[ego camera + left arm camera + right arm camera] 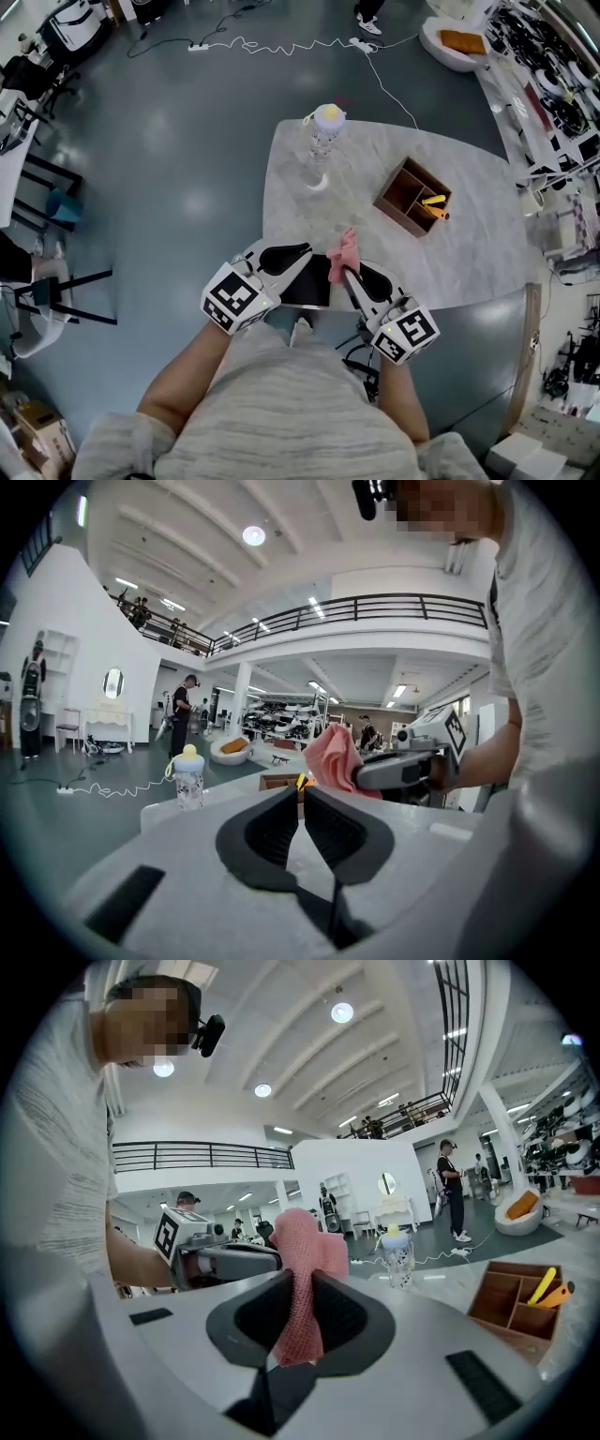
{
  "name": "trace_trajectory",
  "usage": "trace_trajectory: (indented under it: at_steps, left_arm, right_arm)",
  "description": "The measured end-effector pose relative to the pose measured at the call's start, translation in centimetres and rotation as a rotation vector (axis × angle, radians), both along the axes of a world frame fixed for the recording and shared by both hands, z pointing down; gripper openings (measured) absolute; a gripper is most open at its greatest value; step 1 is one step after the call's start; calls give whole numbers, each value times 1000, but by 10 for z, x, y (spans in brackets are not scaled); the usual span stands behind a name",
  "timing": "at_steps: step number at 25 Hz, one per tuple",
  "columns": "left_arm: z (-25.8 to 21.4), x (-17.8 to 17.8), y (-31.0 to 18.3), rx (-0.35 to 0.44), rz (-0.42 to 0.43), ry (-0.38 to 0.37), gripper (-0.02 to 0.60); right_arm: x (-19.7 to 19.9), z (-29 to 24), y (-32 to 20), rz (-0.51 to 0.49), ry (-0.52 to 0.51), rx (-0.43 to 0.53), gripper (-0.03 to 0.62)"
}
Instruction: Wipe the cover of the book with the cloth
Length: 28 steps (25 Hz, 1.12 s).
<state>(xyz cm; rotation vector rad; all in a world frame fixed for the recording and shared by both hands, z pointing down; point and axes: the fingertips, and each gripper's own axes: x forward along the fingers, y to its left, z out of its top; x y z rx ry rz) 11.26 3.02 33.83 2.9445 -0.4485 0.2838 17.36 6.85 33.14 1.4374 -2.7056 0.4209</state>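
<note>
Pink and coarse-woven, the cloth (302, 1279) is bunched into a soft wad. It is pinched between the jaws of the right gripper (348, 273), with folds sticking out past the tips and a tail hanging below them. The book (307, 281) is thin and flat with a dark cover and a pale lower edge. It is held off the table (469, 239), above the table's near edge, with the left gripper (309, 250) closed narrowly on it. The cloth is just beside the book's far corner; whether the two touch cannot be told. A clear bottle (325, 131) with a yellow cap stands at the table's far edge, and a wooden box (412, 197) sits near the table's middle.
</note>
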Motion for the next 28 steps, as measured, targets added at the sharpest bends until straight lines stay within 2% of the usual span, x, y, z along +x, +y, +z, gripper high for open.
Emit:
trace_trajectory:
  at_steps: [5, 11, 28]
  left_arm:
    - [-11, -4, -2, 20, 8, 27, 34]
    - [-19, 2, 3, 22, 38, 53, 34]
    - [-19, 7, 7, 12, 36, 54, 34]
  right_arm:
    - [5, -4, 1, 4, 45, 5, 57]
    - [3, -5, 3, -3, 40, 15, 57]
    - [5, -5, 0, -15, 41, 22, 57]
